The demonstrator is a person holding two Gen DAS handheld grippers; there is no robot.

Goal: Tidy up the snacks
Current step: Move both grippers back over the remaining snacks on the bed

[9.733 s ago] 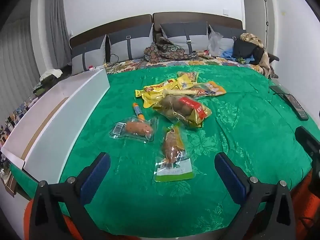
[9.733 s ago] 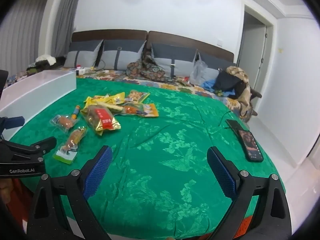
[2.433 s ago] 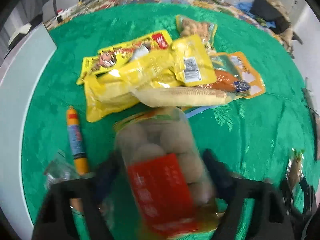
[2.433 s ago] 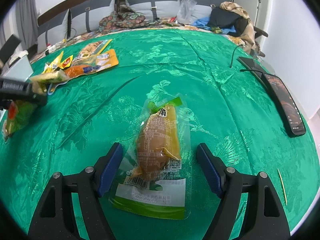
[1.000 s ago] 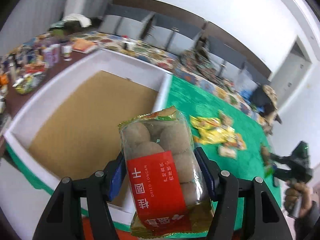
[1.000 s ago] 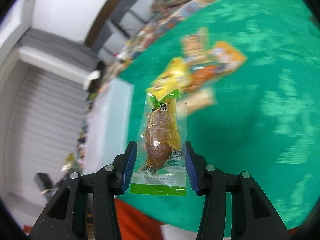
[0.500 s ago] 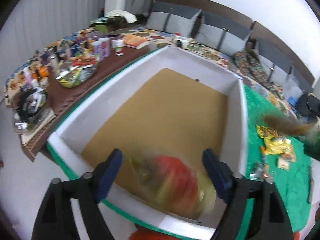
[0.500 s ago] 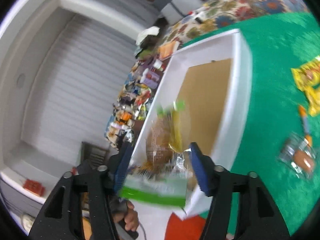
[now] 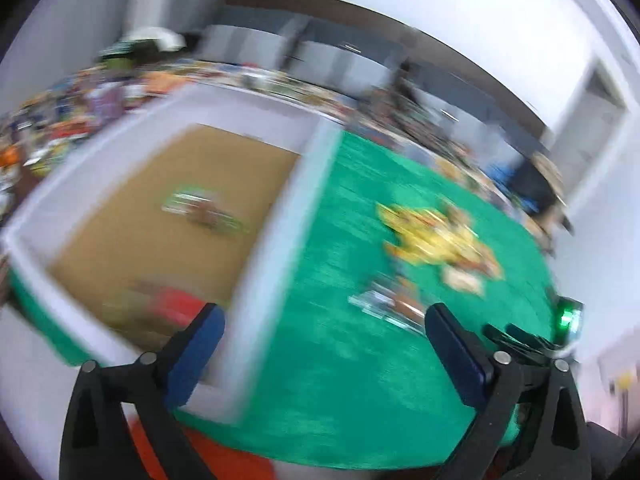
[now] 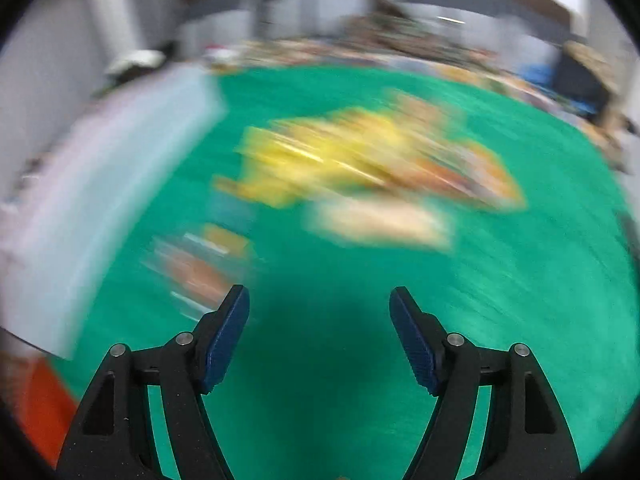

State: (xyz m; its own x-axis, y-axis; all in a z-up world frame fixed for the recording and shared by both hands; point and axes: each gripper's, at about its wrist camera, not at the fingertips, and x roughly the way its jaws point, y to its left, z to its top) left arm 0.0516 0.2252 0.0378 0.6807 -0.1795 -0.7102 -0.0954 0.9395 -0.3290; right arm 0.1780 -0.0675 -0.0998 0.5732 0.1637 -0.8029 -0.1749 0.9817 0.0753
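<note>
Both views are motion-blurred. My left gripper (image 9: 322,320) hangs over the white box's near right wall (image 9: 276,248); its jaws are opening with nothing between them. In the box (image 9: 120,128) lie the red-labelled bag (image 9: 168,304) and the green-labelled packet (image 9: 204,212) on the brown floor. My right gripper (image 10: 320,300) is over the green bedspread (image 10: 500,280), jaws opening and empty. Ahead of it are the yellow snack pile (image 10: 340,160), a pale packet (image 10: 380,220) and a clear packet (image 10: 196,268) at its left finger. The pile (image 9: 432,236) and clear packet (image 9: 392,304) also show on the left wrist side.
The box wall (image 10: 100,184) bounds the bedspread on the left. A cluttered shelf (image 9: 48,136) runs beyond the box. Pillows and a headboard (image 9: 360,60) close the back, with a dark bag (image 9: 536,188) at the back right. The other gripper's body (image 9: 560,332) shows a green light.
Both packets have left the jaws and now lie in the box. Both jaws stand wider. Each view has swung from the box to the right, toward the snacks on the bedspread.
</note>
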